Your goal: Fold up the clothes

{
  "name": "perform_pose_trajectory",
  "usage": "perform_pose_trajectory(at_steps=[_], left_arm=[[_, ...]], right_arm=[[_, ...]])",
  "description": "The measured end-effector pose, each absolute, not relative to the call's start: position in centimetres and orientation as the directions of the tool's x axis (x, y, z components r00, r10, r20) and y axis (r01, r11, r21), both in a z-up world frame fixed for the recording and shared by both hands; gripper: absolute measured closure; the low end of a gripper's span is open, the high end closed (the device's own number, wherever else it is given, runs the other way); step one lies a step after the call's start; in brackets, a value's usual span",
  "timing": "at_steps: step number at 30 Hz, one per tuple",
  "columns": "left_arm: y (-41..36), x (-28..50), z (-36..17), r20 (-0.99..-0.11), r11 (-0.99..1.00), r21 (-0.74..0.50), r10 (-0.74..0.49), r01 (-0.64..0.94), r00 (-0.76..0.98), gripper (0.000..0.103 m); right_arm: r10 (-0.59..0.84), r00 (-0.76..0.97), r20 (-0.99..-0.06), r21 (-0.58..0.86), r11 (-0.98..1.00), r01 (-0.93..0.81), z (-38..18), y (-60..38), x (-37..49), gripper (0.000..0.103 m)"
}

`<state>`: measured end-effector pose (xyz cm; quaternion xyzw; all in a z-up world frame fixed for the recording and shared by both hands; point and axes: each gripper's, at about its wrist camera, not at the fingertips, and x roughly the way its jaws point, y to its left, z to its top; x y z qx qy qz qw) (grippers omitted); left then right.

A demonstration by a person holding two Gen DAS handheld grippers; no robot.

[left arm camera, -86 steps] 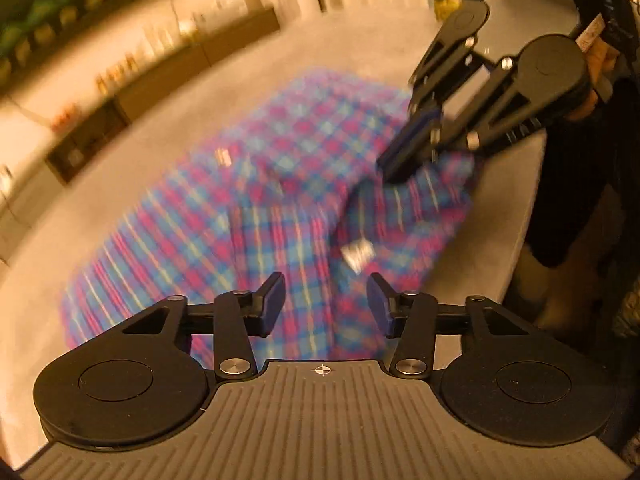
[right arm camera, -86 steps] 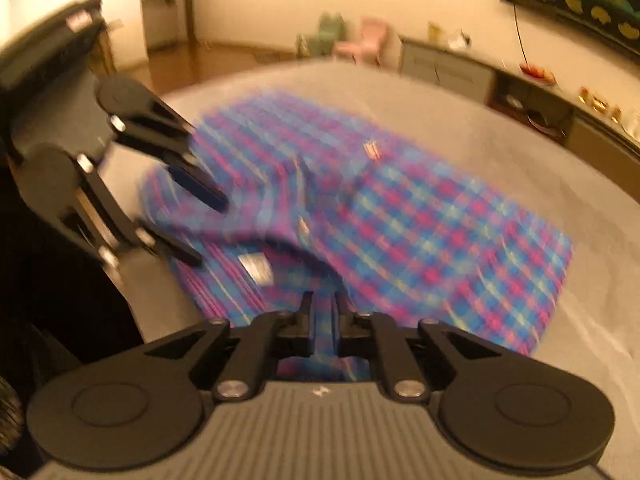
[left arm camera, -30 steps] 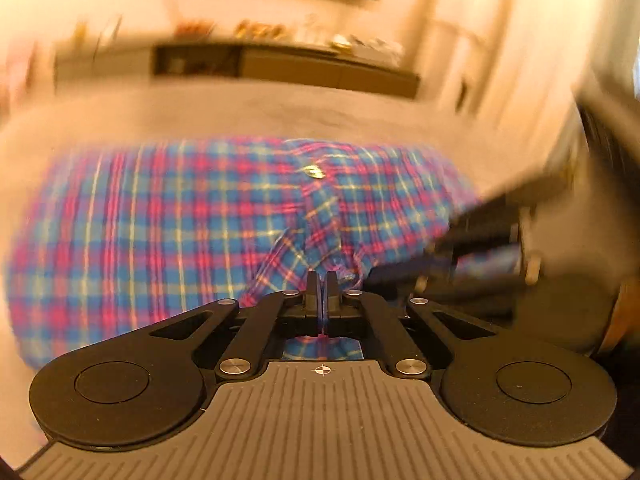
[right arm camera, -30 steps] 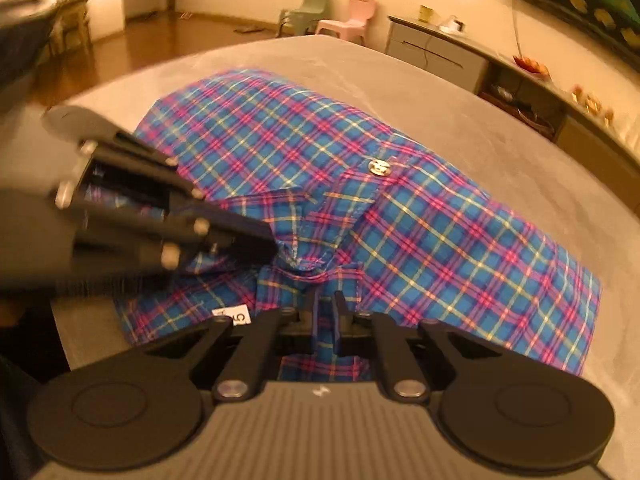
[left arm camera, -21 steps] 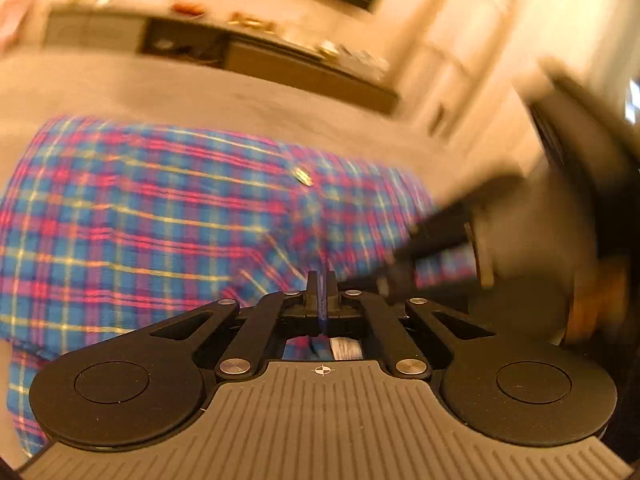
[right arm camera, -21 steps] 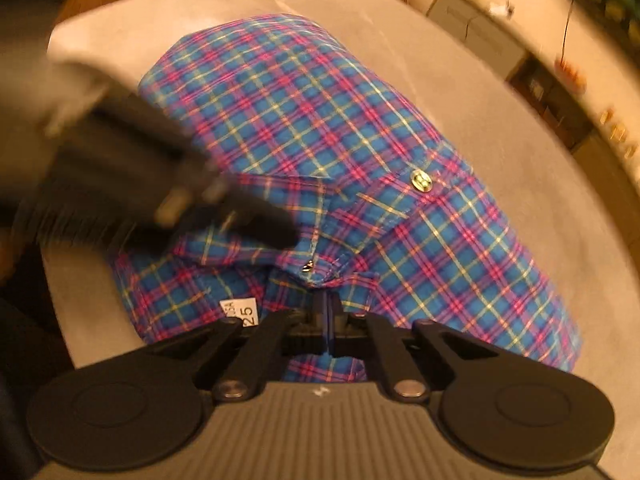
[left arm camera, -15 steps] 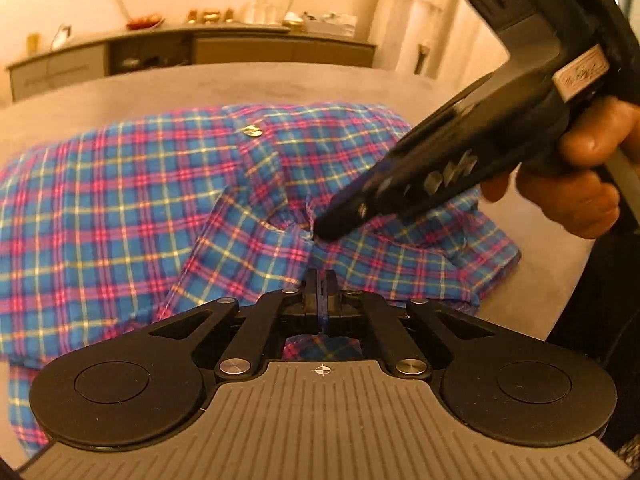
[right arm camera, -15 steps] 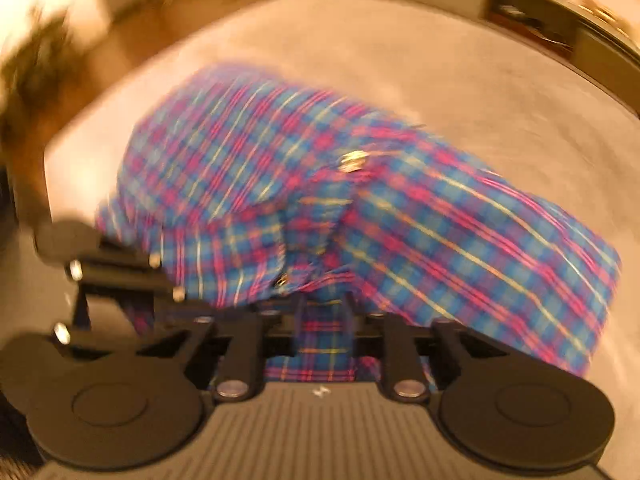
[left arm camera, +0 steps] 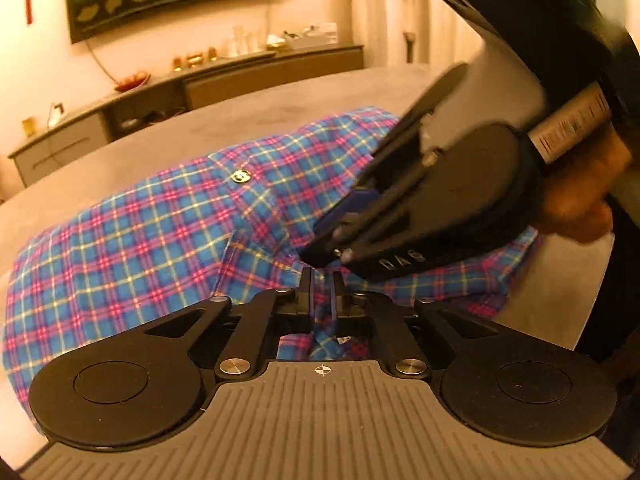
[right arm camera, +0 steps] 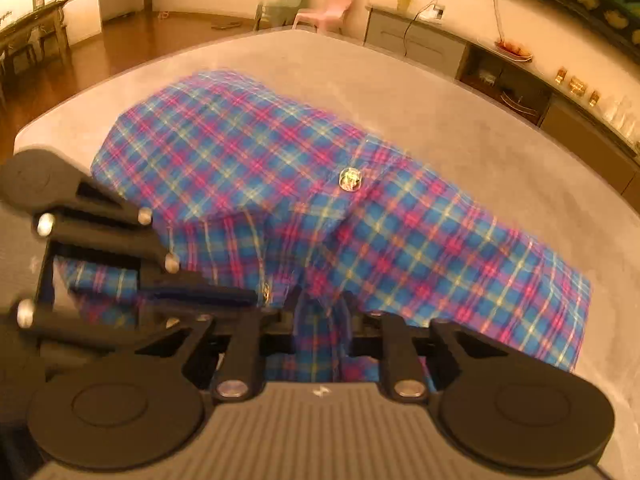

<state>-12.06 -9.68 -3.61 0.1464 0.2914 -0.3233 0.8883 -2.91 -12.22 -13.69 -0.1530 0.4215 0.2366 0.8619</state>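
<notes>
Both grippers [left arm camera: 321, 280] [right arm camera: 322, 312] (blurred) pinch plaid shirt [left arm camera: 152, 232], hem hidden.

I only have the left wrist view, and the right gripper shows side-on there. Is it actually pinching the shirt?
Observer: Yes. In the right wrist view, fabric of the plaid shirt is bunched between the fingers of the right gripper; its jaws have just been closing.
Operator: What's past the far end of the table?
Observer: A pink chair stands on the wooden floor beyond the table.
</notes>
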Motion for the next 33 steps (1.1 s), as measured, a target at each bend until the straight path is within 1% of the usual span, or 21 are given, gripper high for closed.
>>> perform_pose_trajectory(at_steps=[2, 5, 7, 8, 9, 10, 12, 14, 15, 17, 18, 20, 22, 25, 27, 28, 29, 31, 32, 33], left_arm=[[-8.7, -12.0, -3.1, -0.614, 0.762, 0.021, -0.502, 0.647, 0.61, 0.103], [-7.0, -12.6, -1.8, -0.579, 0.778, -0.038, -0.528, 0.627, 0.621, 0.103], [-6.2, -12.6, -1.2, -0.593, 0.794, -0.047, -0.51, 0.606, 0.623, 0.103], [-5.9, -12.4, -1.5, -0.616, 0.805, -0.052, -0.491, 0.591, 0.615, 0.103], [-5.7, -12.0, -1.9, -0.65, 0.815, -0.051, -0.466, 0.577, 0.6, 0.103], [-5.5, -11.6, -2.4, -0.682, 0.824, -0.049, -0.44, 0.564, 0.584, 0.103], [-5.5, -11.8, -2.3, -0.681, 0.82, -0.056, -0.449, 0.57, 0.579, 0.102], [-5.2, -12.5, -1.6, -0.661, 0.807, -0.038, -0.462, 0.589, 0.591, 0.102], [-4.9, -12.9, -1.3, -0.648, 0.785, -0.03, -0.486, 0.618, 0.586, 0.101], [-4.6, -14.9, -0.7, -0.637, 0.717, -0.017, -0.545, 0.697, 0.545, 0.088], [-4.6, -16.0, -0.6, -0.634, 0.674, -0.02, -0.58, 0.739, 0.512, 0.086], [-4.4, -18.1, -0.4, -0.616, 0.622, -0.014, -0.622, 0.783, 0.483, 0.084], [-4.7, -19.2, -0.8, -0.638, 0.579, -0.005, -0.63, 0.815, 0.443, 0.084], [-6.1, -18.8, -2.9, -0.707, 0.595, 0.049, -0.547, 0.802, 0.449, 0.083], [-5.7, -17.7, -3.5, -0.705, 0.646, 0.062, -0.511, 0.76, 0.492, 0.081], [-5.2, -16.9, -3.3, -0.709, 0.679, 0.054, -0.49, 0.732, 0.507, 0.085], [-4.8, -16.0, -3.3, -0.707, 0.715, 0.075, -0.453, 0.695, 0.543, 0.092], [-4.3, -13.6, -3.5, -0.698, 0.785, 0.139, -0.355, 0.604, 0.622, 0.103], [-4.2, -12.2, -3.6, -0.692, 0.816, 0.171, -0.299, 0.552, 0.657, 0.103], [-4.0, -10.8, -3.7, -0.685, 0.844, 0.201, -0.241, 0.496, 0.688, 0.103]], right_arm=[[0.299, 0.534, -0.791, -0.025, 0.856, -0.517, -12.4, -13.7, -3.0, 0.085], [0.358, 0.546, -0.757, 0.045, 0.863, -0.504, -10.8, -17.4, -5.1, 0.083], [0.407, 0.518, -0.753, 0.102, 0.849, -0.519, -11.2, -19.2, -7.0, 0.083], [0.408, 0.487, -0.772, 0.109, 0.84, -0.532, -12.3, -19.5, -8.0, 0.083], [0.395, 0.489, -0.778, 0.083, 0.836, -0.542, -13.5, -19.8, -9.2, 0.083], [0.389, 0.522, -0.759, 0.049, 0.833, -0.551, -13.9, -20.1, -10.4, 0.081], [0.395, 0.527, -0.752, 0.062, 0.839, -0.54, -13.6, -20.7, -11.1, 0.08], [0.4, 0.529, -0.748, 0.082, 0.847, -0.526, -12.7, -21.3, -10.8, 0.08], [0.4, 0.547, -0.735, 0.083, 0.854, -0.513, -12.0, -22.0, -10.7, 0.08], [0.39, 0.578, -0.717, 0.074, 0.867, -0.492, -11.4, -22.5, -10.1, 0.08], [0.373, 0.594, -0.713, 0.051, 0.872, -0.487, -11.3, -22.7, -9.7, 0.08], [0.316, 0.625, -0.714, -0.036, 0.875, -0.483, -11.3, -22.9, -8.6, 0.08], [0.29, 0.632, -0.718, -0.077, 0.87, -0.487, -11.9, -22.5, -7.5, 0.08], [0.278, 0.618, -0.735, -0.113, 0.849, -0.516, -13.5, -21.5, -6.4, 0.08], [0.248, 0.615, -0.748, -0.144, 0.845, -0.515, -14.2, -21.4, -6.5, 0.079], [0.235, 0.608, -0.758, -0.142, 0.851, -0.506, -14.3, -21.4, -6.7, 0.079], [0.217, 0.596, -0.773, -0.136, 0.861, -0.49, -13.9, -21.6, -6.9, 0.079], [0.18, 0.582, -0.793, -0.143, 0.874, -0.465, -13.5, -21.7, -8.3, 0.079], [0.168, 0.581, -0.796, -0.144, 0.88, -0.452, -13.4, -21.5, -9.2, 0.079], [0.179, 0.569, -0.803, -0.116, 0.889, -0.443, -13.3, -21.3, -10.3, 0.077]])
